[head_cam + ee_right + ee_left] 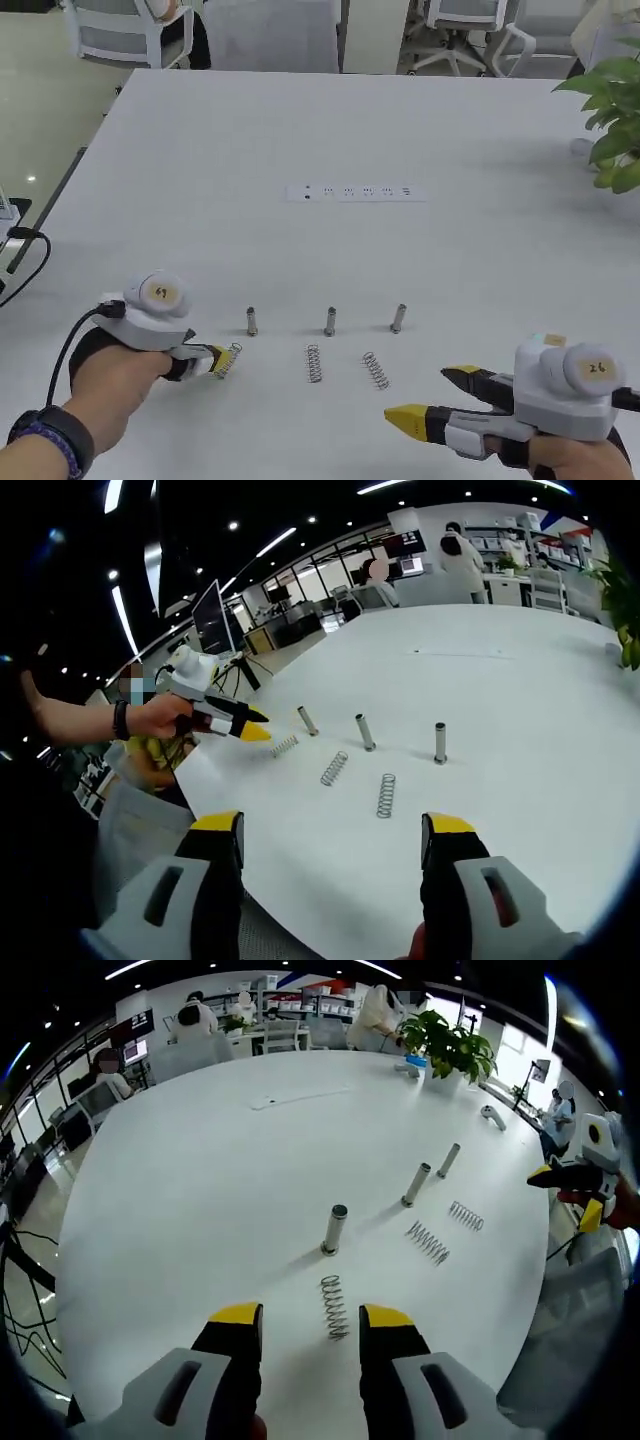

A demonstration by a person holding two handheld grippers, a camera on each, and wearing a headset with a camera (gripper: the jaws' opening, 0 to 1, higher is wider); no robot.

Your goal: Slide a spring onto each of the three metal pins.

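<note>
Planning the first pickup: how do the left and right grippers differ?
The left gripper has jaws narrowly apart, flanking the leftmost spring; the right gripper gapes wider, with nothing between. The left is at that spring; the right hangs back from all three. Both are open and yellow-tipped.

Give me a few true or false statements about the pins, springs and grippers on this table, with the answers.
1. All three pins are bare of springs. True.
2. The right gripper holds a spring. False: it is open and empty, and the nearest spring lies on the table.
3. Between the open jaws of the left gripper lies a spring. True.
4. The pins lie flat. False: they stand upright.
</note>
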